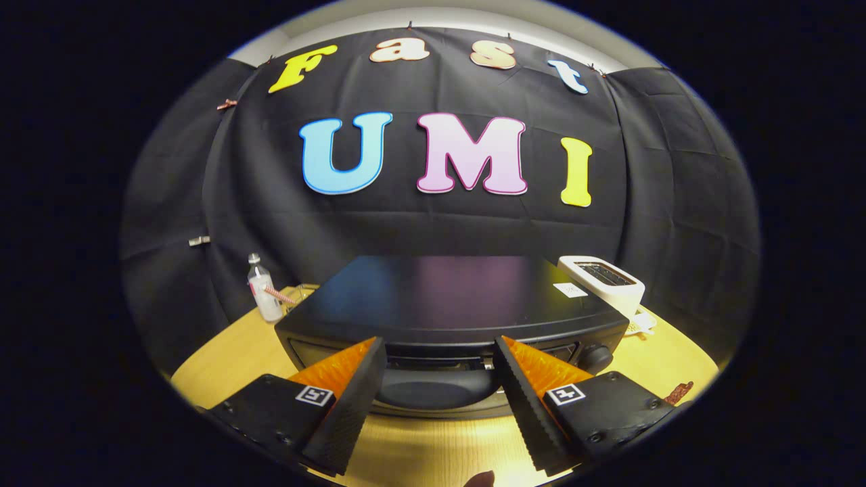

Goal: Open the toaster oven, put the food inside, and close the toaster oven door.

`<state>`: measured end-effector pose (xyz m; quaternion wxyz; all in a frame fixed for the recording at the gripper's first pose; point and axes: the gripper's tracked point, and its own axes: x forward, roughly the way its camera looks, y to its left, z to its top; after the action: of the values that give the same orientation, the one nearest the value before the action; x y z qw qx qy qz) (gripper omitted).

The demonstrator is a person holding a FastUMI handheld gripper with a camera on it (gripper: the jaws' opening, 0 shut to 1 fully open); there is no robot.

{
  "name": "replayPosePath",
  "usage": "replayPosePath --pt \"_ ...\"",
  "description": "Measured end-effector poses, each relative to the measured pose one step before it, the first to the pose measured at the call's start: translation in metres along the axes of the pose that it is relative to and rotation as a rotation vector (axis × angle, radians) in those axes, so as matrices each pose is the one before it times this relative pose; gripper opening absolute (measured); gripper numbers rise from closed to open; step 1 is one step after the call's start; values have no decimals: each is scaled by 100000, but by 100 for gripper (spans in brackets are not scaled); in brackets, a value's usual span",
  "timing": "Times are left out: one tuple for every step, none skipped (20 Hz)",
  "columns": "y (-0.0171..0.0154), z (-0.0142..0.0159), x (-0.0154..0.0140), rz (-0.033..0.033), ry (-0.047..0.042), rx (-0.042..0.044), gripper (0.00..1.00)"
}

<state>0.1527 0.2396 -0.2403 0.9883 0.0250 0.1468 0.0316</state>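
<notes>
The gripper (440, 352) stands wide open, and the bare gap between its fingers runs straight to the front of the black toaster oven (446, 308), whose door handle (436, 387) blocks the way just ahead. Open tabletop (433, 450) lies under and between the fingers. Beyond the left finger a plastic bottle (262, 287) stands beside the oven; beyond the right finger a white toaster (602, 279) crowds its far corner.
</notes>
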Motion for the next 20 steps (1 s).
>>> replayPosePath --pt "-102 -248 -255 361 -54 991 99" --pt "-34 -346 -690 727 176 826 98" --pt "71 -222 -884 706 260 344 98" --pt "-90 -437 -837 537 589 587 98" --pt "-20 -531 -679 384 891 924 98" --pt "-82 -581 -697 452 890 843 98" --pt "-83 -567 -642 297 975 665 98" --pt "73 -586 -738 397 808 -18 98" --pt "8 -552 -561 339 795 -497 98" --pt "-23 -604 -598 514 698 -937 98" --pt "99 -593 -412 528 744 -1370 98" --pt "159 -600 -465 357 874 -1772 99" --pt "-109 -567 -321 185 914 -1611 100" --pt "-71 -494 -256 -17 517 -596 100" --pt "-70 -529 -222 -186 1084 35 100" --pt "-27 -571 -224 -288 961 -165 100" --pt "-19 -504 -123 -286 1400 -575 100" --pt "-50 -723 -271 -121 1636 -303 99" --pt "73 -781 -176 208 1852 -556 98" --pt "113 -910 -312 335 1858 -1260 98"
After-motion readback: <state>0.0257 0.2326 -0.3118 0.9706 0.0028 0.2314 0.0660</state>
